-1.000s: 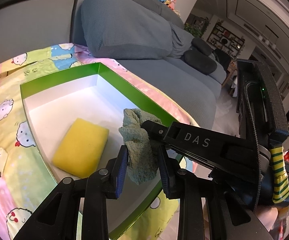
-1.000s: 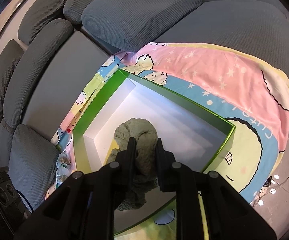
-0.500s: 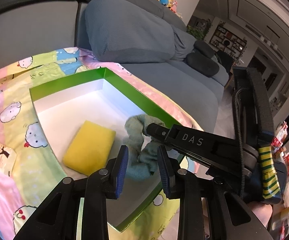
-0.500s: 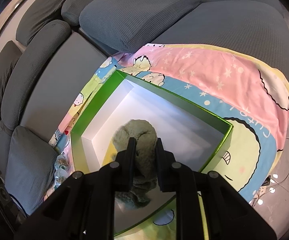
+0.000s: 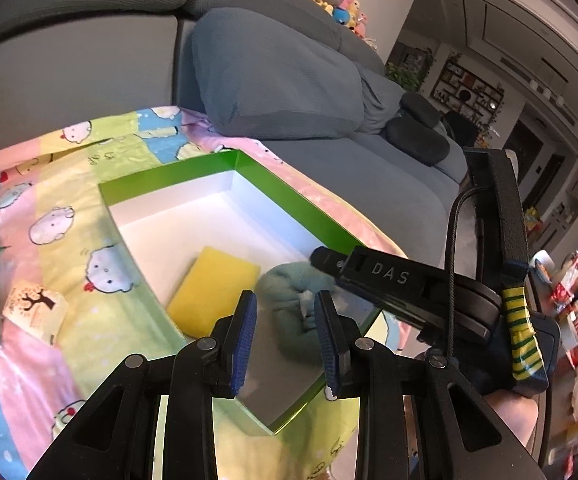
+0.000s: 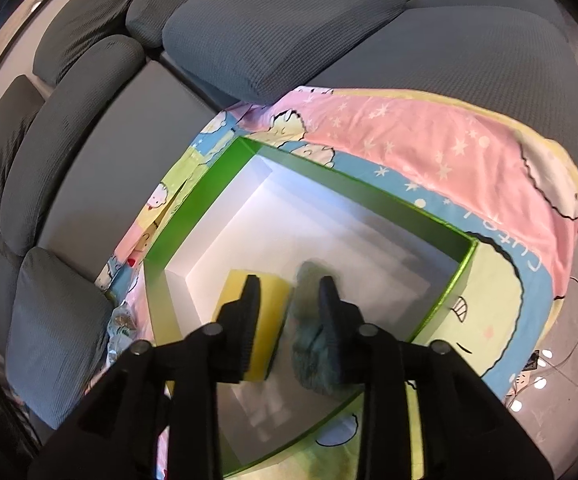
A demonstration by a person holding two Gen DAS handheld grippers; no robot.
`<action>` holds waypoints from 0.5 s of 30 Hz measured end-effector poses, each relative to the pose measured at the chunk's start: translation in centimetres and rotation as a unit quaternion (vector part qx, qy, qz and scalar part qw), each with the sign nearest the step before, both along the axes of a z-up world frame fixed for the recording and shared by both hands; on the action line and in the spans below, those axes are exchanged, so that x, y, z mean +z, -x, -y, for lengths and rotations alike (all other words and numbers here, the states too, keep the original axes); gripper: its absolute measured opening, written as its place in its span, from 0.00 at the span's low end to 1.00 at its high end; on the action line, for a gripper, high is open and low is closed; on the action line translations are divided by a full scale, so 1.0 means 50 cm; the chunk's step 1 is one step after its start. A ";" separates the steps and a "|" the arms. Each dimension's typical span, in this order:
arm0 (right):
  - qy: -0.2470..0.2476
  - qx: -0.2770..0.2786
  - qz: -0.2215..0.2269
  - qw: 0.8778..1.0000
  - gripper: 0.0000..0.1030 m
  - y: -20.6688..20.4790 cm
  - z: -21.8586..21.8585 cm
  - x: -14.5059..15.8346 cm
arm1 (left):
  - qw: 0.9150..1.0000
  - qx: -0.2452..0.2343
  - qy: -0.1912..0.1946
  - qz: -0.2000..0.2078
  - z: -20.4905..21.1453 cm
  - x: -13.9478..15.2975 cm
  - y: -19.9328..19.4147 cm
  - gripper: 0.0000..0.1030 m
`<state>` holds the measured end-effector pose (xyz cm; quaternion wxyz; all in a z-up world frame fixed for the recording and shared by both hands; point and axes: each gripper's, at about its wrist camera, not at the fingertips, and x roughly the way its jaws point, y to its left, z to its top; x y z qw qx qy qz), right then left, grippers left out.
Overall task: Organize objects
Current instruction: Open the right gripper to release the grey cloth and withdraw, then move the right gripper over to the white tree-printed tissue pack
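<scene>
L gripper [image 5: 285, 320] angled down, jaws at their narrowest w/ a gap left, nothing pinched. R gripper [image 6: 289, 312] angled down too, jaws opening; blurred cloth [image 6: 309, 340] beside its right finger.

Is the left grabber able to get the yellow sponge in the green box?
Probably yes. The yellow sponge lies uncovered in the green box, just ahead of the empty left gripper. The green cloth sits beside it, not on it, though the shut jaws would need to open first.
</scene>
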<state>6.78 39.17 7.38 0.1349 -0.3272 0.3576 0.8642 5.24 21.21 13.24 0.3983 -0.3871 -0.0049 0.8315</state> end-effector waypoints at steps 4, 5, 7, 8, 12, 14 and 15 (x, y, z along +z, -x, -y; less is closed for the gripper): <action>-0.001 -0.003 -0.009 1.000 0.39 -0.004 0.003 0.009 | 1.000 0.024 0.003 -0.006 0.032 0.009 0.005 0.29; -0.002 -0.002 -0.011 1.000 0.39 -0.004 0.006 0.011 | 0.999 0.031 0.004 -0.007 0.042 0.010 0.007 0.29; -0.008 0.002 -0.013 1.000 0.41 -0.004 0.015 0.017 | 0.999 0.047 0.007 -0.006 0.063 0.011 0.011 0.40; -0.011 0.003 -0.015 1.000 0.43 -0.003 0.020 0.022 | 0.998 0.056 0.009 -0.007 0.076 0.010 0.012 0.46; -0.018 0.017 -0.037 0.999 0.49 -0.001 0.046 0.043 | 0.996 0.087 0.015 -0.014 0.132 0.010 0.007 0.65; -0.022 0.030 -0.049 0.998 0.54 0.003 0.064 0.055 | 0.993 0.114 0.018 -0.011 0.167 0.006 0.010 0.68; -0.024 0.037 -0.053 0.998 0.56 0.004 0.073 0.060 | 0.991 0.129 0.020 -0.008 0.187 0.002 0.011 0.69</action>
